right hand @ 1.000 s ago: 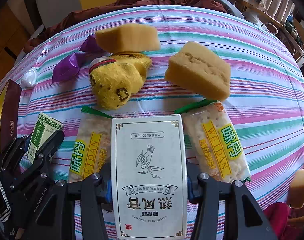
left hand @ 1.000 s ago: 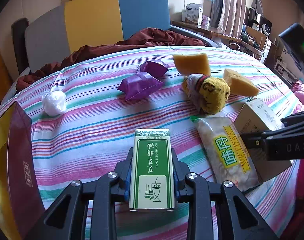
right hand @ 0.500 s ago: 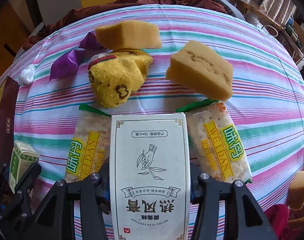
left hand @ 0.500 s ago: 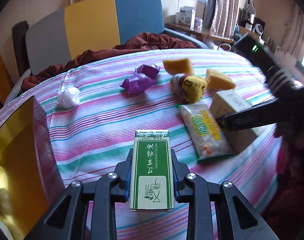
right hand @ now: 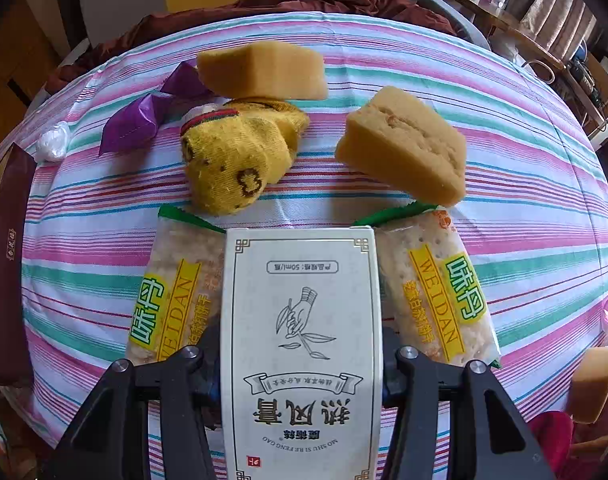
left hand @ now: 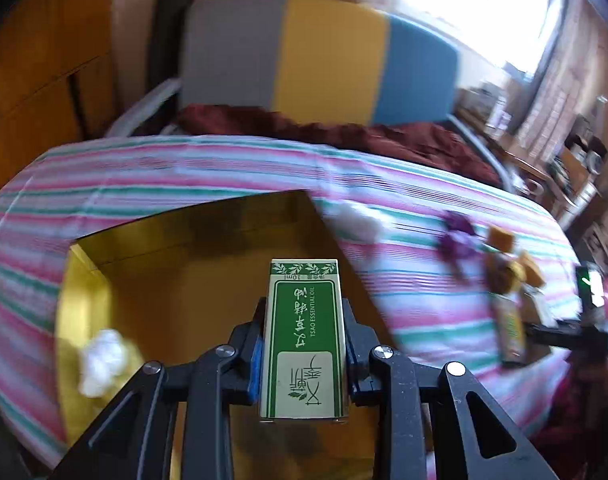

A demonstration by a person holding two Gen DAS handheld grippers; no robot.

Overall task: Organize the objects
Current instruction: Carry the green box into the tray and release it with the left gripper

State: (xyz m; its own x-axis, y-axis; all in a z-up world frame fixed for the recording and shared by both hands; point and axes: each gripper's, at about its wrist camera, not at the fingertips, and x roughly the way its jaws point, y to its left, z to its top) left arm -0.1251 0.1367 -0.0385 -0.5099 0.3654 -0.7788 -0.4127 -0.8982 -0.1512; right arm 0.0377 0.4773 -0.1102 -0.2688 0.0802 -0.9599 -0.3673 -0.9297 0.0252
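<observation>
My left gripper (left hand: 304, 344) is shut on a small green essential-oil box (left hand: 304, 340) and holds it above the gold inside of an open box (left hand: 192, 272) at the left of the striped table. A white crumpled ball (left hand: 102, 356) lies inside that box. My right gripper (right hand: 300, 344) is shut on a white ointment box (right hand: 300, 332), low over two Weidan cracker packets (right hand: 172, 292) (right hand: 439, 288). Beyond them lie a yellow sock (right hand: 236, 160), two yellow sponges (right hand: 264, 68) (right hand: 403, 152) and a purple wrapper (right hand: 144, 120).
The open box's maroon wall (right hand: 8, 264) shows at the left edge of the right wrist view. A white ball (right hand: 54, 140) lies on the cloth near it. Another sponge (right hand: 591, 384) sits at the table's right edge. A grey, yellow and blue chair (left hand: 319, 60) stands behind the table.
My left gripper has swung left and upward with the green box, from over the striped cloth to over the open gold box. The right gripper has stayed put with the white box.
</observation>
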